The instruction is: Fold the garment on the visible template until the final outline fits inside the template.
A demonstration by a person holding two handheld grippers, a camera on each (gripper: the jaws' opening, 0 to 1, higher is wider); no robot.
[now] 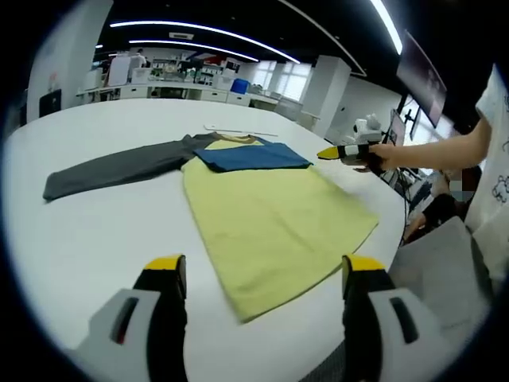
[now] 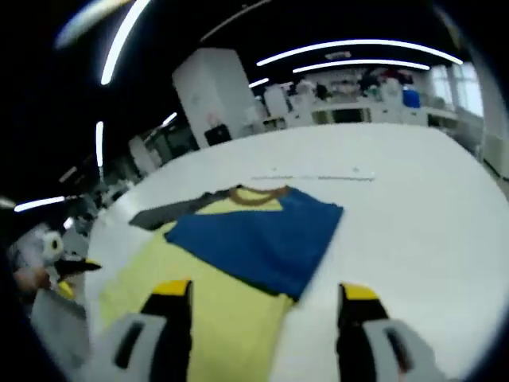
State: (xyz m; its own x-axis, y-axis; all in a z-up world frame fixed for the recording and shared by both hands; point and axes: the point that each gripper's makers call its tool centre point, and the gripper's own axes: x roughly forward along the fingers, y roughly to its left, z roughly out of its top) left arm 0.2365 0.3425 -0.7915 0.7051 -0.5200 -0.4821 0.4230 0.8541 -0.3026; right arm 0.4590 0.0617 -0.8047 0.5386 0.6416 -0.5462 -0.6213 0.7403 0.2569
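White and wide, the tabotop is not quite the word for a surface this big, but the round tabletop (image 1: 95, 231) carries a single garment (image 1: 270, 223) under strip lights, with benches and shelving far behind. The garment is a yellow shirt lying flat, its body stretching from the collar (image 1: 236, 139) toward the left hand-held gripper (image 1: 266, 274), so its long axis runs almost straight away from that gripper's parted, empty jaws, and the bottom hem is the nearest edge to it. One grey sleeve (image 1: 119, 169) reaches out across the tabletop to the far left of the left gripper view, still unfolded, while a blue sleeve (image 1: 253, 156) is already laid over the chest just below the collar. The right hand-held gripper (image 2: 262, 290) looks at the same garment from the opposite side: the blue sleeve (image 2: 258, 235) lies directly ahead of its open jaws, which grip nothing, and the grey sleeve (image 2: 171, 213) peeks out beyond the yellow cloth. That view is blurred, so whether its tips hang over the cloth or touch it is hard to say. In the left gripper view that hand-held gripper appears at the far right, held in a person's hand (image 1: 390, 156) just off the garment's edge. I can make out no template outline. By my reckoning the grey sleeve is the next fold, and the left hand-held gripper sits on its side.
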